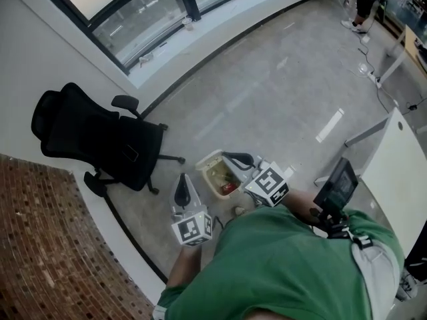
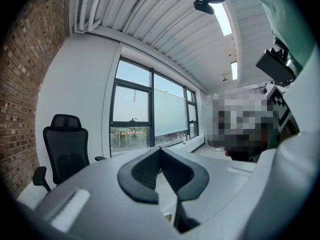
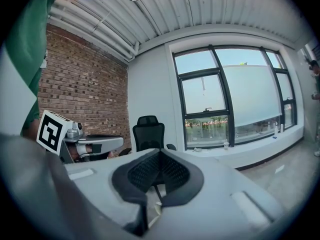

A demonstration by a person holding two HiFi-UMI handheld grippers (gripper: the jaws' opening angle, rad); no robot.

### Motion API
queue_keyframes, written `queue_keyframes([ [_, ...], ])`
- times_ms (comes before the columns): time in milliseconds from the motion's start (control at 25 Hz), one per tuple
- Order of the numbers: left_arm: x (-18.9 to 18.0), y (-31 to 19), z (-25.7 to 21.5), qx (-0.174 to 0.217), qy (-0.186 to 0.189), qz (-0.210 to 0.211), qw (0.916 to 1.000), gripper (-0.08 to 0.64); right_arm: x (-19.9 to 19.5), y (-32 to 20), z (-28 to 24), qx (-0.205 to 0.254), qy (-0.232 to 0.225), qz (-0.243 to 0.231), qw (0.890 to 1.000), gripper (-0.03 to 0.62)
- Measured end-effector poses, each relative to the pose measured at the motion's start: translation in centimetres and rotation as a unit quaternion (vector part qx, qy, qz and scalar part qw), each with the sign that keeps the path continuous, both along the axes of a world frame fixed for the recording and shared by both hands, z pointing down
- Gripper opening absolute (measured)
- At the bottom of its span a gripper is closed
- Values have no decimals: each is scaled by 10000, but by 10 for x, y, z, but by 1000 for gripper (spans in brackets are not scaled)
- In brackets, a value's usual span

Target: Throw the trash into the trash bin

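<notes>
A small cream trash bin stands on the grey floor just ahead of me, with a red piece of trash inside it. A small pale lump lies on the floor beside the bin's near side. My left gripper hangs to the left of the bin, its jaws shut with nothing between them. My right gripper is held over the bin's right rim, jaws together and empty. Both grippers point roughly level toward the windows.
A black office chair stands at the left by the white wall and brick wall. A white desk is at the right, with cables on the floor beyond it. A person stands far off at the top right.
</notes>
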State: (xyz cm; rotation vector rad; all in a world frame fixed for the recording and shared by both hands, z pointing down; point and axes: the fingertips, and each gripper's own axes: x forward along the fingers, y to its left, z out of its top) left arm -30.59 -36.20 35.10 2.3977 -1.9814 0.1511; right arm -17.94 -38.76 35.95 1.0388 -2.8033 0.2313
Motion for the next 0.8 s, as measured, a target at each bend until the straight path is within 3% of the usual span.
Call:
queue_keyframes([
  [800,8,-7,3,-28,-9,145,9999,3,4,-3,0,65,-8,102,9999,3],
])
